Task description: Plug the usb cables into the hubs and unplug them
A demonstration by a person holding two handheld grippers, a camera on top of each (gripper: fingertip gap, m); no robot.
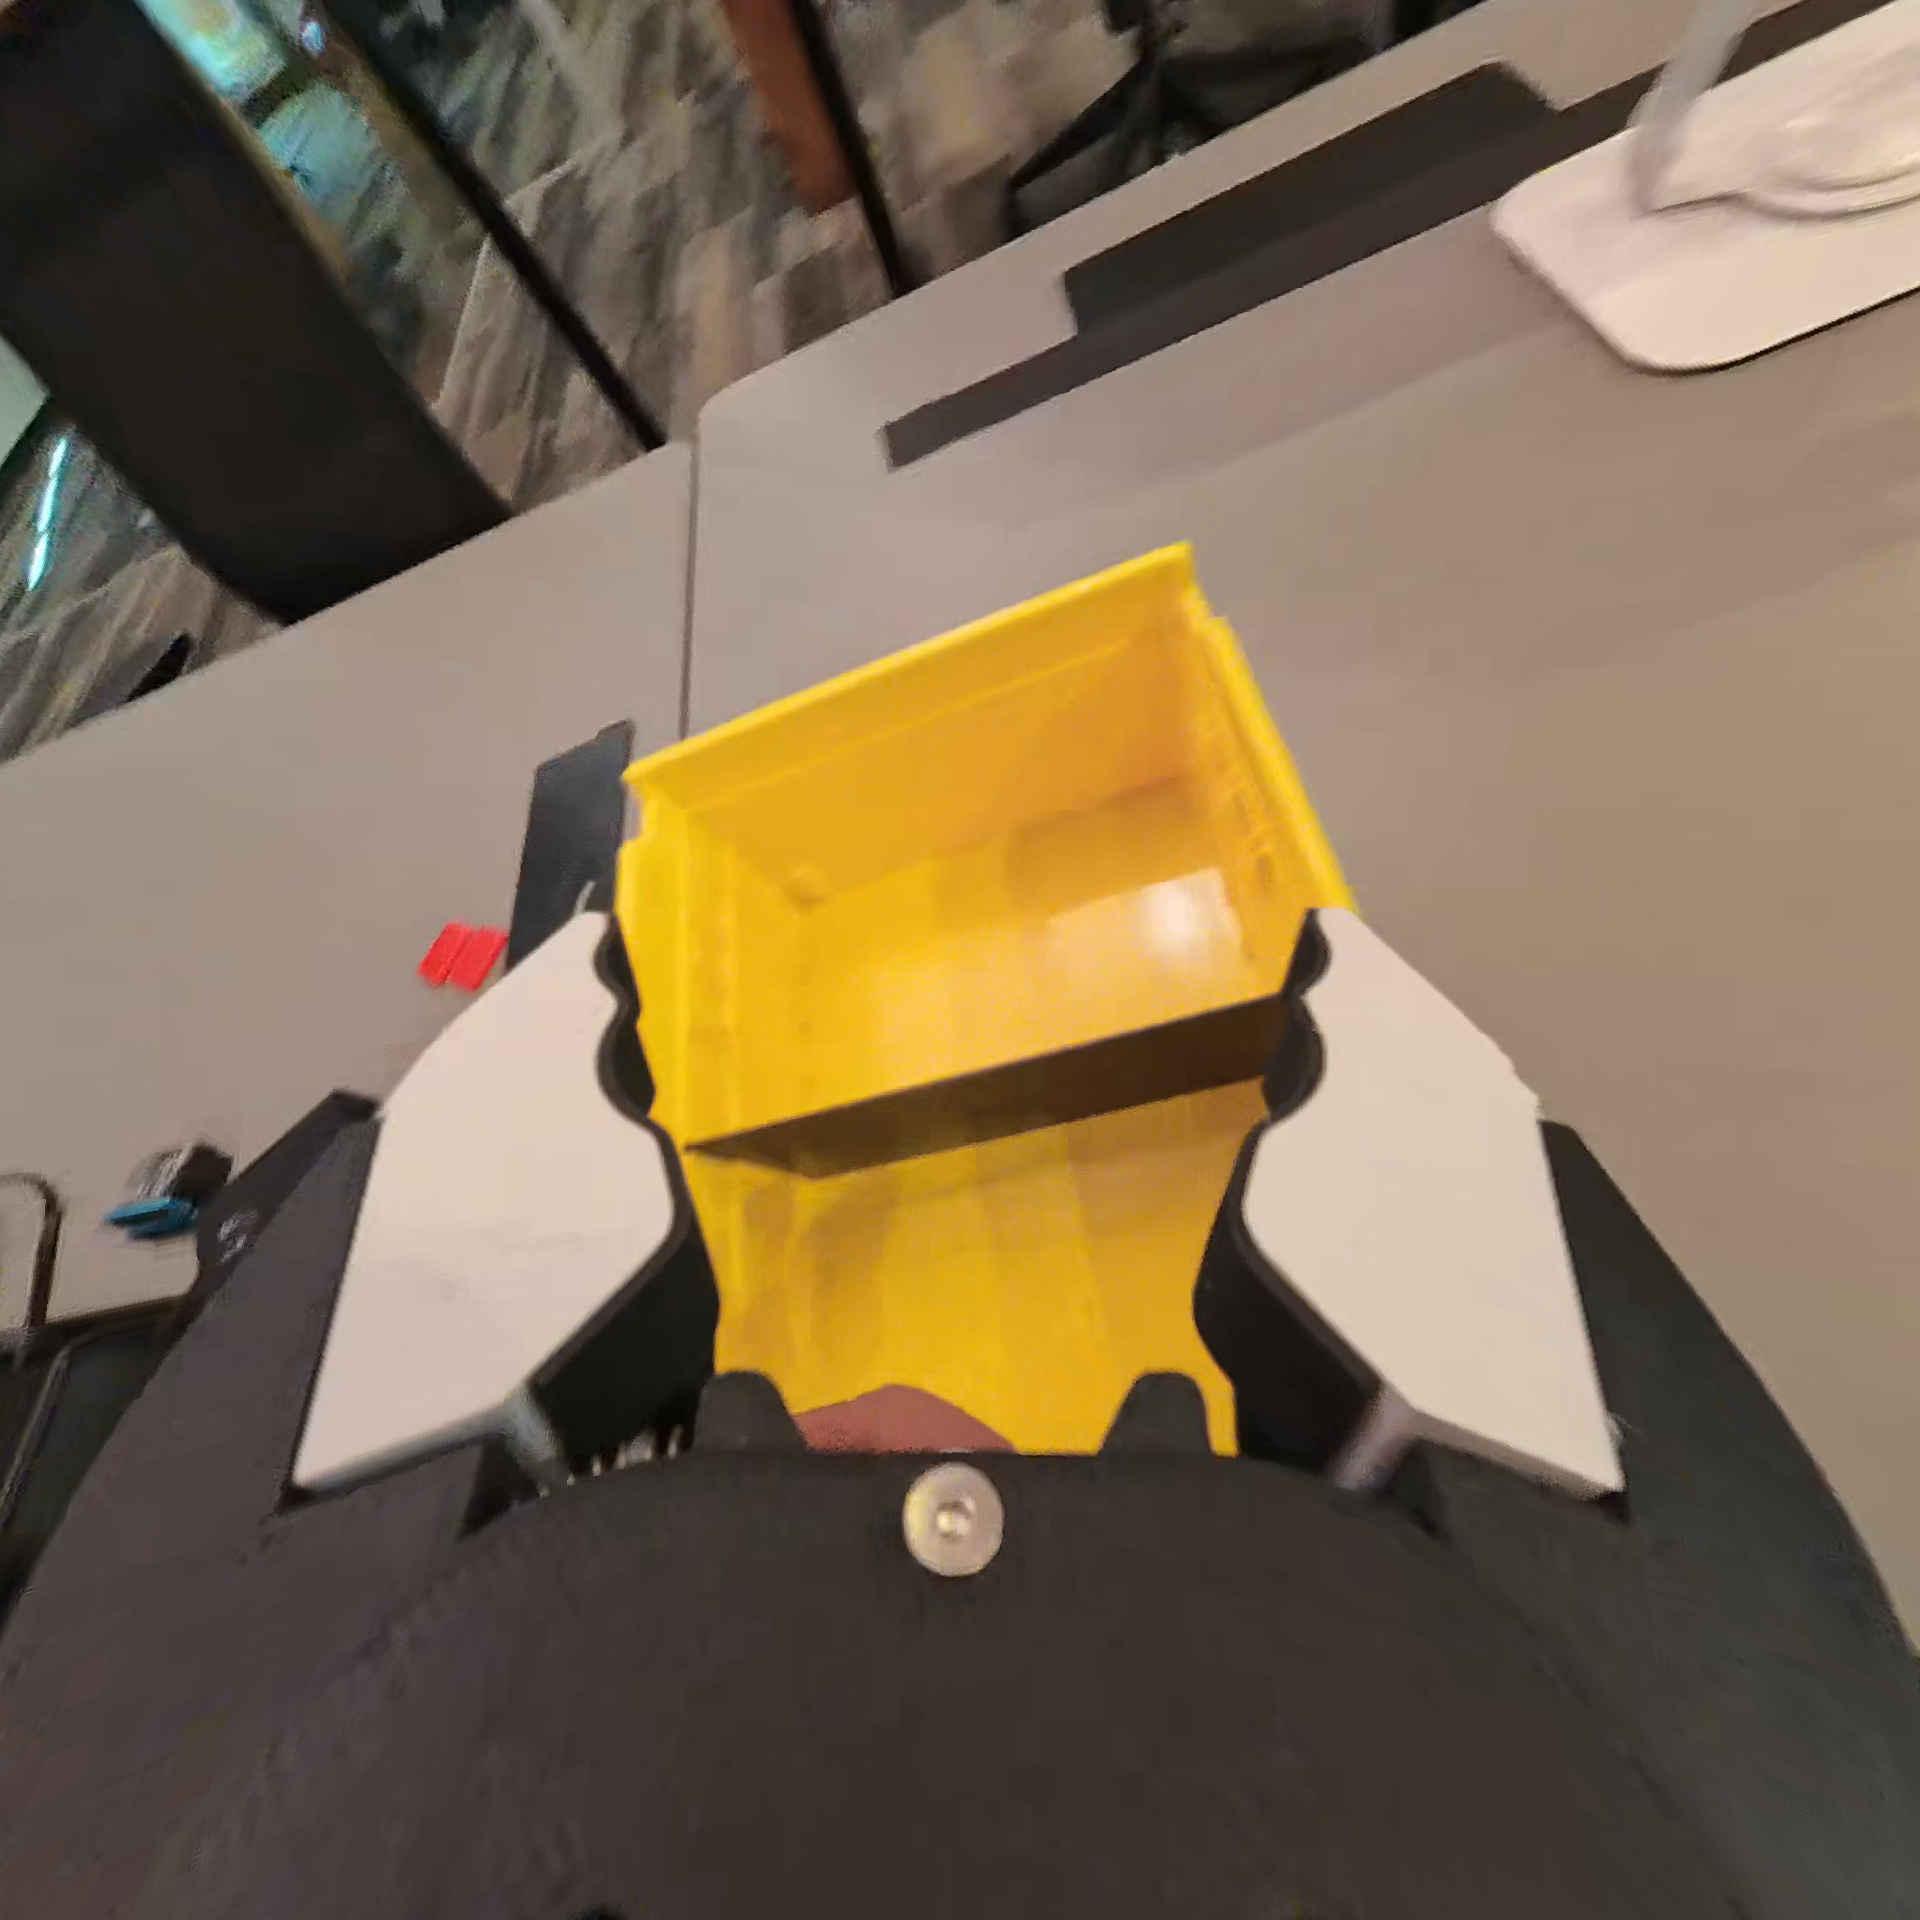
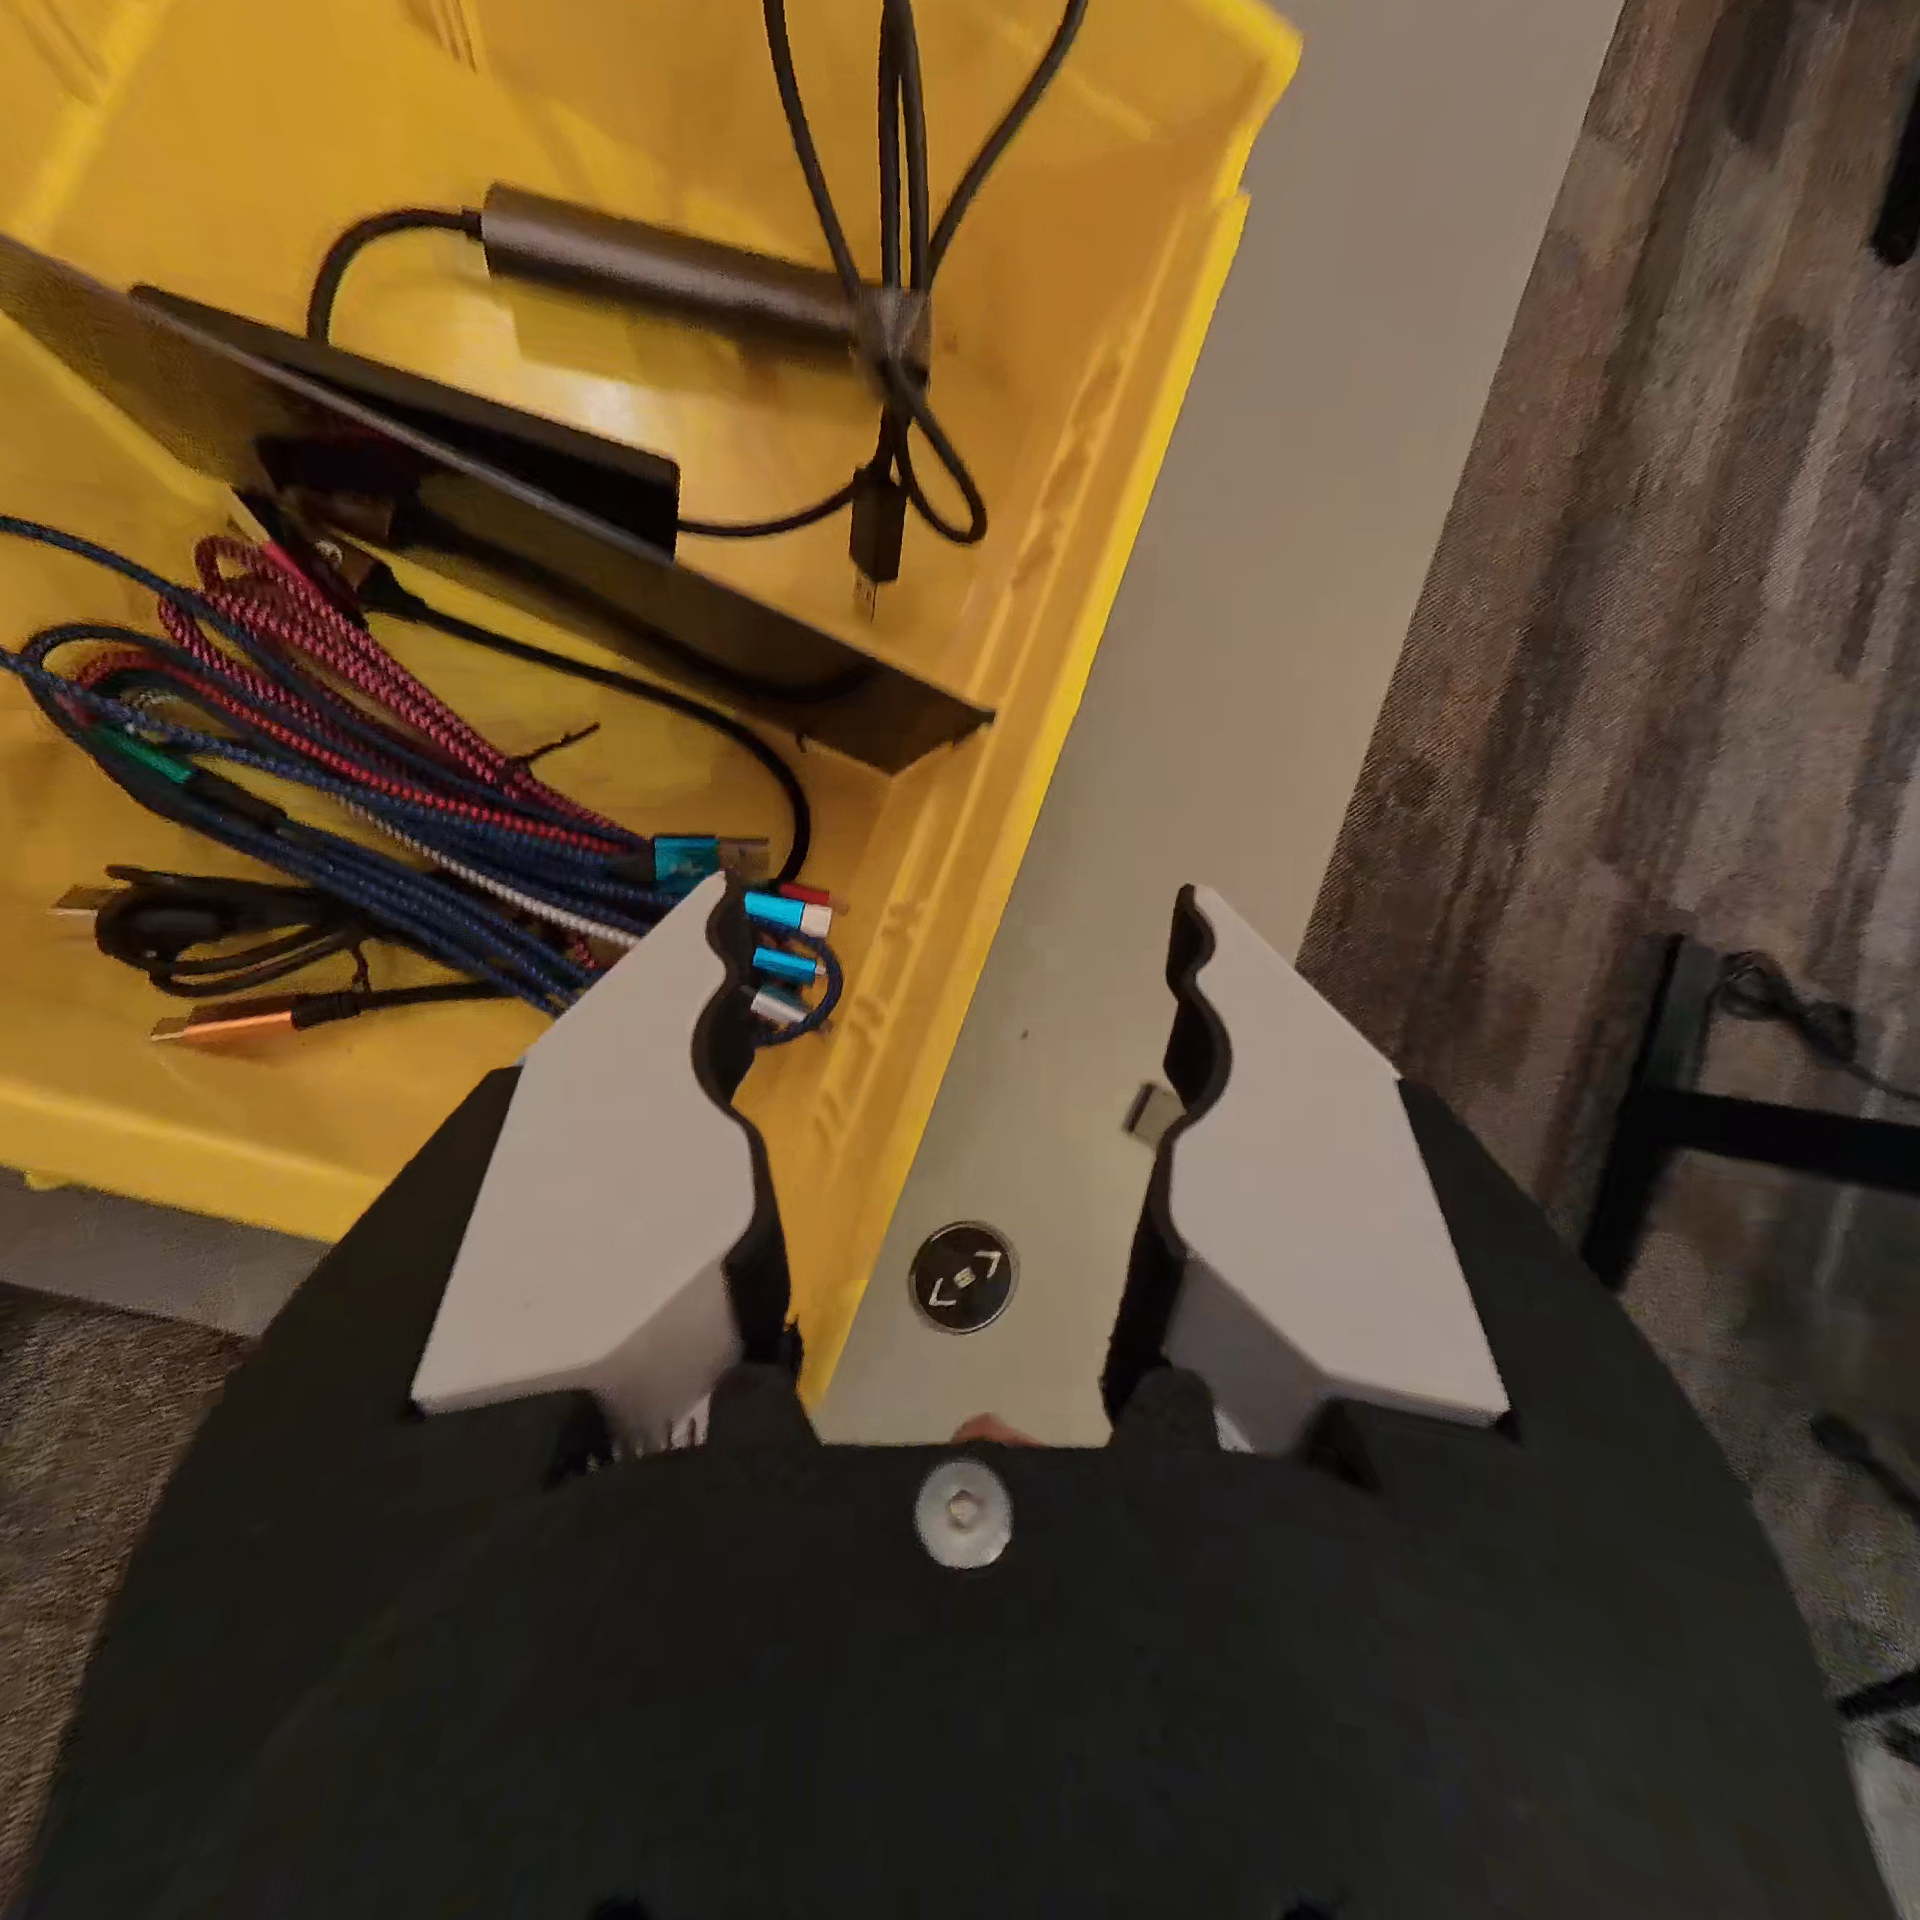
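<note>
In the right wrist view a yellow bin point(image 2: 1049, 582) holds the task's parts. Its far compartment, behind a black divider point(image 2: 790, 644), holds a grey USB hub point(image 2: 665, 270) with black cables point(image 2: 904, 436). A flat black hub point(image 2: 468, 447) leans by the divider. The near compartment holds a bundle of blue and red braided USB cables point(image 2: 416, 790) with blue metal plugs point(image 2: 779, 914). My right gripper point(image 2: 951, 894) is open and empty above the bin's right rim. My left gripper point(image 1: 961, 935) is open, with its jaws straddling an empty yellow bin point(image 1: 935, 790).
The bins stand on a grey table point(image 1: 1455, 644). A white monitor base point(image 1: 1714, 249) is far right. A red piece point(image 1: 462, 951) and a black flat item point(image 1: 577, 831) lie left of the empty bin. A round black button point(image 2: 961, 1276) and a small metal piece point(image 2: 1148, 1110) sit by the table edge. About 90 cm separates my left fingertips from my right.
</note>
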